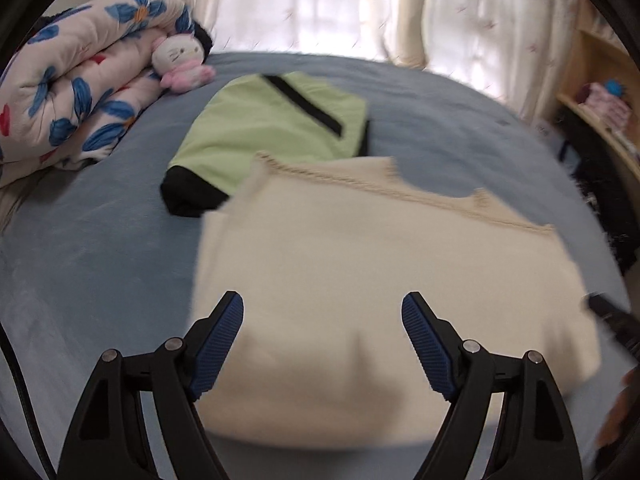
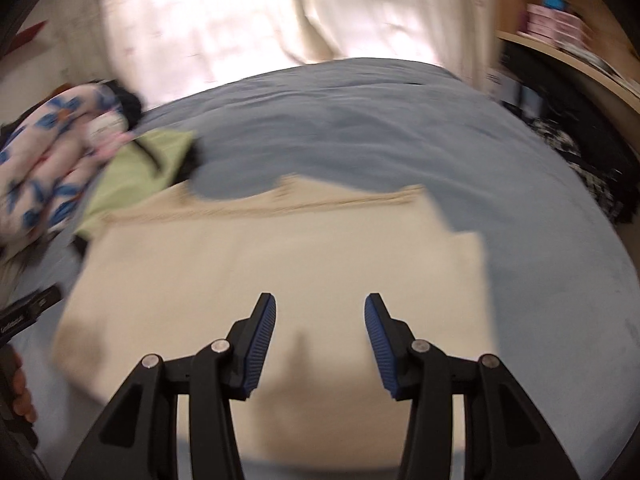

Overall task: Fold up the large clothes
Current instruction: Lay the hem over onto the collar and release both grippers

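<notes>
The bed, covered by a blue-grey sheet (image 1: 92, 248), filled both views. On it, nearest the cameras, lay one cream knitted sweater (image 1: 360, 280), folded into a rough rectangle with a ribbed edge along its far side; its near edge was cut off behind the gripper arms. Behind it and partly under its far left corner lay one light green garment (image 1: 272, 128) with black trim, also folded. One rolled floral quilt (image 1: 68, 92), white with blue and red flowers, sat at the left edge of the bed. One small white-and-pink plush toy (image 1: 180, 64) rested against the quilt.

A wooden shelf (image 1: 600, 92) at far right held a few pink and blue items, too blurred to identify or count. Pale curtains (image 1: 340, 4) hung behind the bed.

Left gripper (image 1: 322, 316): jaws wide apart, over the sweater, nothing between them. Right gripper (image 2: 320, 320): jaws apart, narrower than the left, also over the sweater and holding nothing. Contact between fingers and cloth could not be judged. The right wrist view was motion-blurred; the sweater's edges (image 2: 280, 280) were smeared there.
</notes>
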Demonstrator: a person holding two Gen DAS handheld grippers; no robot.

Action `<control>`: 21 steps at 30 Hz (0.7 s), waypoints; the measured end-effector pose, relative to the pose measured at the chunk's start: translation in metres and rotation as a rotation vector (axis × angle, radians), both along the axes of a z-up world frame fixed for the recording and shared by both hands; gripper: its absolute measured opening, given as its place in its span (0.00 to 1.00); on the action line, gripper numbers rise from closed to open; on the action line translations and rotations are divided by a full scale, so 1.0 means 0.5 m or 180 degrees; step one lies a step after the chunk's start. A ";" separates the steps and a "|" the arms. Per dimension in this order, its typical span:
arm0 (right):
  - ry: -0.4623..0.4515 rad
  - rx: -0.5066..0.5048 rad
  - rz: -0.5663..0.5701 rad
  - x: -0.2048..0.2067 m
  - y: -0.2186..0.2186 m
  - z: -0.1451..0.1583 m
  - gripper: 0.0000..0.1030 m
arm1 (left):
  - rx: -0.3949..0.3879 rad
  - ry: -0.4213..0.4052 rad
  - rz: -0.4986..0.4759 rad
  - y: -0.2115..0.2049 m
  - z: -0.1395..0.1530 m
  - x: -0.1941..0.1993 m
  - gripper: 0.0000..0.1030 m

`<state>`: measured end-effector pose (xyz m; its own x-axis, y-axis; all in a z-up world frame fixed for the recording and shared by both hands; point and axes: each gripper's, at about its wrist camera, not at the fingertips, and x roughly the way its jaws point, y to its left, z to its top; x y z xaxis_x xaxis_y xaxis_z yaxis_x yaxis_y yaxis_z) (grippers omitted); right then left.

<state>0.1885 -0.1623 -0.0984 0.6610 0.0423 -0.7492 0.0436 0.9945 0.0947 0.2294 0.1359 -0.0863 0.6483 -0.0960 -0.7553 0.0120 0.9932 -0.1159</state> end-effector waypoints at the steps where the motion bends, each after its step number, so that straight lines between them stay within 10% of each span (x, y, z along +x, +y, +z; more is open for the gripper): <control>1: 0.0040 0.0058 0.0088 -0.007 0.023 -0.012 0.44 | -0.0013 -0.0014 -0.0009 -0.007 -0.005 -0.011 0.79; 9: 0.0487 -0.0114 -0.0063 -0.058 -0.017 -0.149 0.44 | 0.0487 0.0574 0.0265 0.024 -0.165 -0.055 0.76; 15: 0.0574 0.0060 -0.0511 -0.124 -0.191 -0.167 0.44 | 0.0156 0.0500 0.0260 0.094 -0.160 -0.074 0.68; 21: 0.0680 -0.0214 -0.0541 -0.113 -0.163 -0.151 0.46 | 0.0296 0.0549 0.0313 0.077 -0.155 -0.079 0.68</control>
